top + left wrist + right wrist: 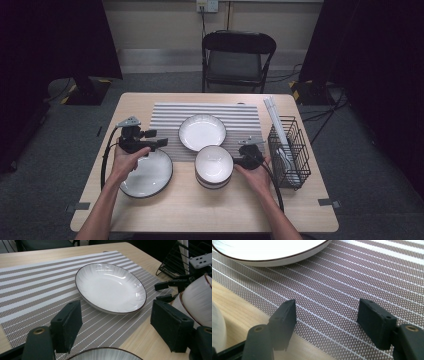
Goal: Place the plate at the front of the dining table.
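Left tool [161,142] open above plate [150,176]; bowls [214,165] beside right tool [237,161].

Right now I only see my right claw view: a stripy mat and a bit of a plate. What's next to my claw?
Observer: A stack of white bowls sits close beside your right claw, which is open.
Operator: What's on its other side?
Observer: A black wire rack stands by the table's right edge, with something white inside.
Operator: Where's my other claw?
Observer: The left claw is open too, by the far rim of a second plate at the front left.
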The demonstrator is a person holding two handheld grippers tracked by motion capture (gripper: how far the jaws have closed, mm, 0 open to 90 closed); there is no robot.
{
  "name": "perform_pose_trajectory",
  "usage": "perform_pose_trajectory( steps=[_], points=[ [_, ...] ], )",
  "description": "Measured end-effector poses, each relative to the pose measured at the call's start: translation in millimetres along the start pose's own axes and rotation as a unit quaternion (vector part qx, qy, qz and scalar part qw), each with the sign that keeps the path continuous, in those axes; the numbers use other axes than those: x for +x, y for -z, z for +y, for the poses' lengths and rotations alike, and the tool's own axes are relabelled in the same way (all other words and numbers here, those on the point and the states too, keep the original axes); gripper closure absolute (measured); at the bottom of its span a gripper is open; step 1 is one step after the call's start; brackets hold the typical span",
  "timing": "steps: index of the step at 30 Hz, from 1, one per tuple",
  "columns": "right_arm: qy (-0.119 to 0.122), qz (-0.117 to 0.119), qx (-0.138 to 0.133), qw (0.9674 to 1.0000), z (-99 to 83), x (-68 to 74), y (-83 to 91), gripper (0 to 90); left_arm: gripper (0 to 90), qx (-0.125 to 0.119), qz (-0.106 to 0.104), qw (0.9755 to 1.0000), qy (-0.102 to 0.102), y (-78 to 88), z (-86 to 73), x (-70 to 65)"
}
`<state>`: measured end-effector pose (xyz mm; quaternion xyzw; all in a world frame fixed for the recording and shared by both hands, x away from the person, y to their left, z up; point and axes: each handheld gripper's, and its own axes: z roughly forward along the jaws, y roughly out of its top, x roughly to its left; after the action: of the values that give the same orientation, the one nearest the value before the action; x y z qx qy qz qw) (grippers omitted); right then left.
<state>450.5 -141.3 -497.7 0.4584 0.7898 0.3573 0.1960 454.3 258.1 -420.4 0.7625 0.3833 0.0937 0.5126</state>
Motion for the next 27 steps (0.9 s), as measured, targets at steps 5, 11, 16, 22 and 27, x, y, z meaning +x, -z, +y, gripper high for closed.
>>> perform_pose_trajectory(
  steps=[5,11,16,22,27],
  points=[
    [0.016,-0.002,-0.006,0.9999,-1.7,1.2,-2.0,29.6,24.4,0.011,-0.006,0.9998,-0.013,-2.1,5.3,-10.7],
    [0.017,-0.002,-0.006,0.9998,-1.8,1.2,-2.0,29.6,25.8,0.010,-0.018,0.9992,-0.033,-4.1,12.1,-25.3],
    [0.017,0.000,-0.007,0.9998,-1.7,1.0,-2.1,29.6,27.9,0.012,-0.025,0.9984,-0.050,-3.0,17.5,-35.5],
    [0.017,-0.002,-0.006,0.9998,-1.7,1.2,-2.0,29.7,27.1,0.011,-0.039,0.9975,-0.058,-4.9,23.5,-49.3],
    [0.016,-0.002,-0.006,0.9998,-1.7,1.3,-2.0,29.6,28.8,0.017,-0.047,0.9964,-0.068,-7.8,25.0,-56.7]
  ],
)
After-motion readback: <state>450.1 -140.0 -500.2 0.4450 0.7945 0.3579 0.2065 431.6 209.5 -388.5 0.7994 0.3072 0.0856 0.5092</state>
